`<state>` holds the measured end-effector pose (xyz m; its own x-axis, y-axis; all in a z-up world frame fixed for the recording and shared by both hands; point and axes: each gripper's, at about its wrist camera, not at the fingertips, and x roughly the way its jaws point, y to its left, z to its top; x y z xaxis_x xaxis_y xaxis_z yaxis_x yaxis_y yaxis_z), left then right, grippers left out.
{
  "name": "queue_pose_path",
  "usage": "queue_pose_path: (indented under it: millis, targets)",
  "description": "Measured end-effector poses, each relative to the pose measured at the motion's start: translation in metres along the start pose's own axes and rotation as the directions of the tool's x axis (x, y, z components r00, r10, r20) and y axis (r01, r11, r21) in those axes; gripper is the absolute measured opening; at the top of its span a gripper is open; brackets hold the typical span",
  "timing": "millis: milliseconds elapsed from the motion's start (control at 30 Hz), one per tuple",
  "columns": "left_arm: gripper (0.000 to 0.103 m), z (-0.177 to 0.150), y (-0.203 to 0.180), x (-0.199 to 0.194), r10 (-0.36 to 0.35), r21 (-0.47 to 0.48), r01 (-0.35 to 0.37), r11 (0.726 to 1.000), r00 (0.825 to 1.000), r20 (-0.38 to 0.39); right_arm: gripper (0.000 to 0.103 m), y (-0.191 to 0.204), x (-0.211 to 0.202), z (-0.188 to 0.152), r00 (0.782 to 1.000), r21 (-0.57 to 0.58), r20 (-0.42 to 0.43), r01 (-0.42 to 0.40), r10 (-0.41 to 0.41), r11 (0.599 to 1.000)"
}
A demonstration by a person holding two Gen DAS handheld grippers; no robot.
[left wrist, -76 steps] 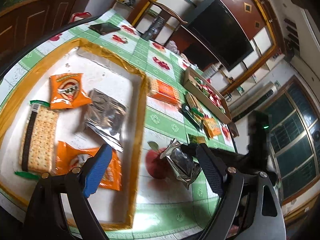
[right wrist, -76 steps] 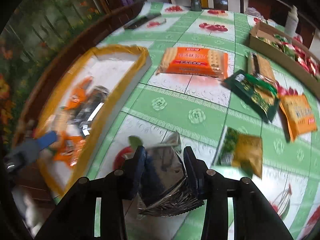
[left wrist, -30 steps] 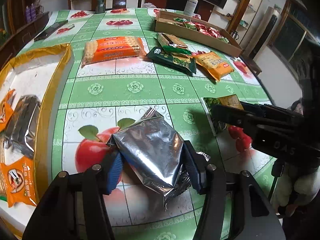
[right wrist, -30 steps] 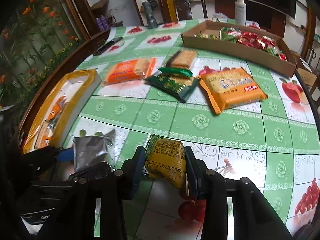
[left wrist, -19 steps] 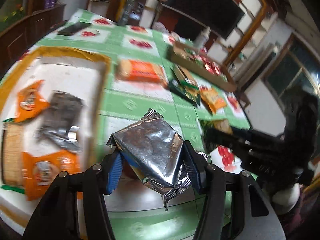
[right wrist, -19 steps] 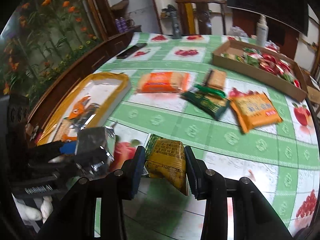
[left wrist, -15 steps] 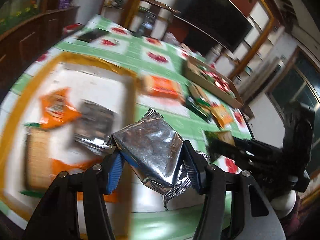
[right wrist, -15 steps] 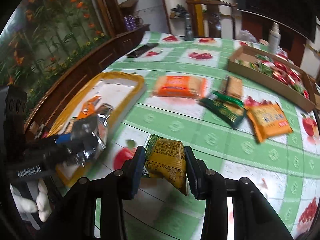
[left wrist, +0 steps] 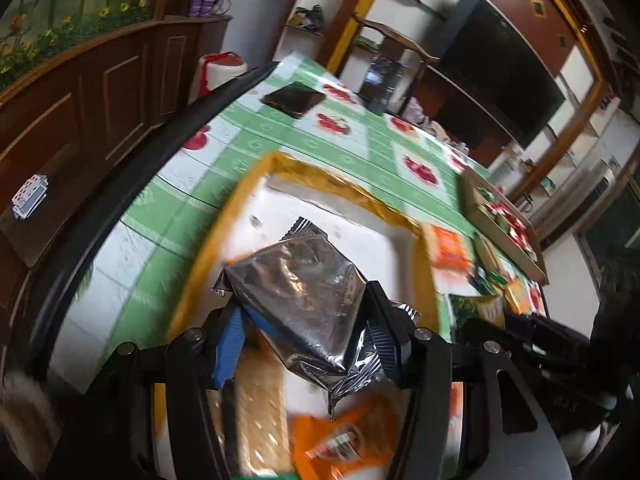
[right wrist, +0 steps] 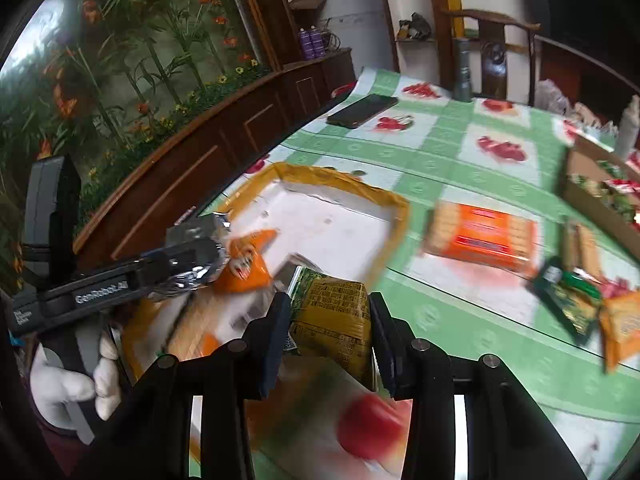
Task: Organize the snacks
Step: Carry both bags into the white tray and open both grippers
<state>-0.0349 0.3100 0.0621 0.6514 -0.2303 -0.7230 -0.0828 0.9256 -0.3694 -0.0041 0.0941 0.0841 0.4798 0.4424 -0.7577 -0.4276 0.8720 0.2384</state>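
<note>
**Left wrist view blurred, both grippers carrying snacks**

Left wrist view smears the table (left wrist: 256, 140) and the yellow-rimmed tray (left wrist: 320, 172); the packets under the left gripper (left wrist: 304, 328) are hard to make out. It is clenched on a silver bag (left wrist: 304, 288) above the tray. Only the right wrist view shows the white-gloved hand (right wrist: 72, 384) and the orange cracker pack (right wrist: 480, 236). There the right gripper (right wrist: 328, 328) grasps a yellow packet (right wrist: 332, 316) beside the tray's near edge.
</note>
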Motion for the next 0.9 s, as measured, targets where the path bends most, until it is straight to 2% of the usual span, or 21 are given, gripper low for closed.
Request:
queue_pose_path:
  millis: [133, 267, 467, 533, 667, 800, 900]
  targets:
    - [0.055, 0.009, 0.015, 0.018, 0.011, -0.031, -0.012, 0.999, 1.0, -0.026, 0.04, 0.008, 0.034, 0.017, 0.999, 0.02, -0.025, -0.023, 0.024, 1.0]
    - [0.055, 0.012, 0.018, 0.034, -0.02, -0.049, 0.017, 0.999, 0.998, -0.061, 0.04, 0.014, 0.063, 0.025, 0.999, 0.01, -0.052, -0.005, 0.005, 1.0]
    - [0.056, 0.014, 0.018, 0.034, -0.027, -0.05, 0.024, 0.998, 0.998, -0.051, 0.045, 0.006, 0.087, 0.029, 0.998, 0.048, -0.068, -0.01, 0.013, 0.999]
    - [0.057, 0.015, 0.021, 0.032, -0.047, -0.064, 0.044, 0.997, 0.998, -0.047, 0.045, 0.002, 0.087, 0.029, 0.998, 0.073, -0.056, -0.024, 0.028, 0.997]
    - [0.059, 0.013, 0.022, 0.022, -0.068, -0.087, 0.065, 0.994, 0.997, -0.029, 0.053, -0.002, 0.076, 0.029, 0.999, 0.088, -0.026, -0.026, 0.029, 0.996]
    - [0.061, 0.009, 0.01, 0.006, -0.09, -0.085, 0.091, 0.992, 0.996, 0.005, 0.053, -0.003, 0.056, 0.025, 1.0, 0.084, 0.006, -0.027, 0.027, 0.996]
    - [0.073, 0.003, -0.004, -0.011, -0.084, -0.076, 0.087, 0.993, 0.996, 0.041, 0.053, -0.007, 0.04, 0.016, 0.999, 0.102, 0.021, -0.041, 0.039, 0.994]
